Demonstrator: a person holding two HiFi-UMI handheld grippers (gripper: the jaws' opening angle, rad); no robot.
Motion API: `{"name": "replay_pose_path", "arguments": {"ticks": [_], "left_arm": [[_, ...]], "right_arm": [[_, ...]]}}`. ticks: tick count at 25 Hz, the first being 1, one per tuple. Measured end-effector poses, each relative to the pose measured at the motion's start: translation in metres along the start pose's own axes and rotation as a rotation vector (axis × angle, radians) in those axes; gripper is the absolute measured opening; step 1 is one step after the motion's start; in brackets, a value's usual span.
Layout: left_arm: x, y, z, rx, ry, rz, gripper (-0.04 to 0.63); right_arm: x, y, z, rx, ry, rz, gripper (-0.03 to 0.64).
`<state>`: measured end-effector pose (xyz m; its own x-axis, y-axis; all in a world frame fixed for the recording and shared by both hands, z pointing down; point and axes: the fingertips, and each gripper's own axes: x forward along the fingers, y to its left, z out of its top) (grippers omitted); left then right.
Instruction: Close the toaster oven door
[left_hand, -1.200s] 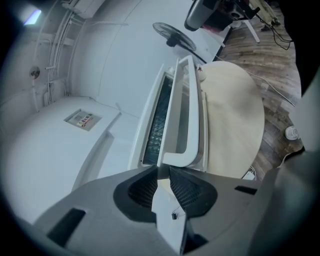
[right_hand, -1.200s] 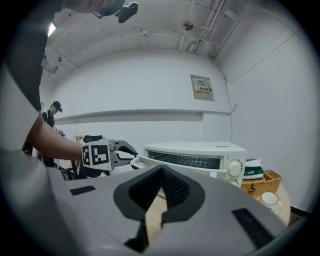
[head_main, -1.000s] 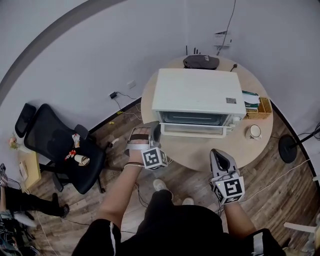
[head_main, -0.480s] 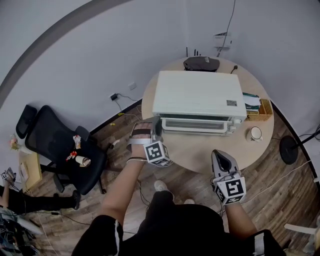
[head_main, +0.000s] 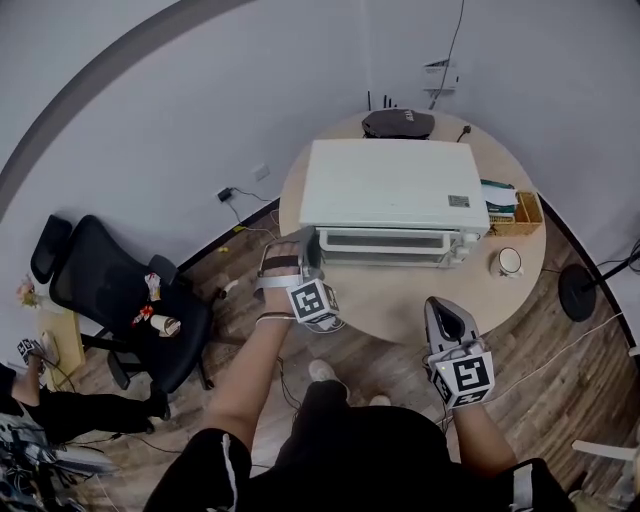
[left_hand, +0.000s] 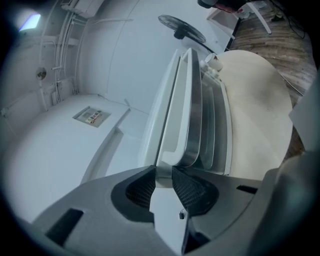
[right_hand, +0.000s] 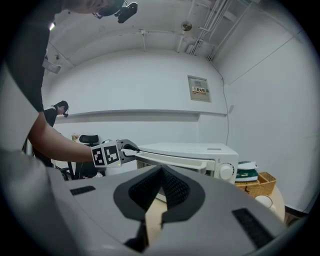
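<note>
Since a second ago the toaster oven door (head_main: 385, 243) has swung up from its tilted, half-open slant and now stands upright against the oven's front, shut or all but shut; the left gripper (head_main: 308, 250) has risen with it. Round table (head_main: 400, 300) carries the white toaster oven (head_main: 395, 185), which sits toward the table's back with its front facing the person; a black office chair (head_main: 110, 290) stands on the wood floor well off to the left. At the door's left end the left gripper's jaws are opening, the white door handle (left_hand: 172, 125) between the ribbed pads (left_hand: 192, 187), so the claw is loosening, not clenched. Lower and nearer the person, the right gripper (head_main: 441, 306) hangs just off the table's near edge, apart from the oven; its jaws are closed together on nothing. Right of the oven lie a wicker basket (head_main: 530, 213) and, nearer, a white cup (head_main: 509, 262); a dial (right_hand: 226, 171) shows on the oven's right front.
</note>
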<state>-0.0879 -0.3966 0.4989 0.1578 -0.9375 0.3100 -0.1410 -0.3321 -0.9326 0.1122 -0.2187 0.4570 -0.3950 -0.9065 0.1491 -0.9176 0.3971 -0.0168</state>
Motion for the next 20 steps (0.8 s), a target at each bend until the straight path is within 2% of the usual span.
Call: {"name": "replay_pose_path", "arguments": {"ticks": [8, 11, 14, 20], "left_arm": [[-0.020, 0.001, -0.001, -0.061, -0.019, 0.040, 0.088], [-0.033, -0.002, -0.003, -0.135, -0.020, 0.029, 0.086], [-0.049, -0.005, 0.000, -0.291, -0.044, -0.006, 0.082], [-0.087, -0.004, 0.012, -0.762, -0.127, -0.086, 0.025]], "right_arm": [[-0.005, -0.005, -0.006, 0.006, 0.009, -0.012, -0.003], [-0.005, -0.002, -0.005, 0.007, 0.004, -0.006, -0.003], [-0.004, 0.002, -0.003, 0.006, -0.004, 0.003, -0.003], [-0.006, 0.007, 0.003, -0.001, -0.015, 0.014, -0.003]]}}
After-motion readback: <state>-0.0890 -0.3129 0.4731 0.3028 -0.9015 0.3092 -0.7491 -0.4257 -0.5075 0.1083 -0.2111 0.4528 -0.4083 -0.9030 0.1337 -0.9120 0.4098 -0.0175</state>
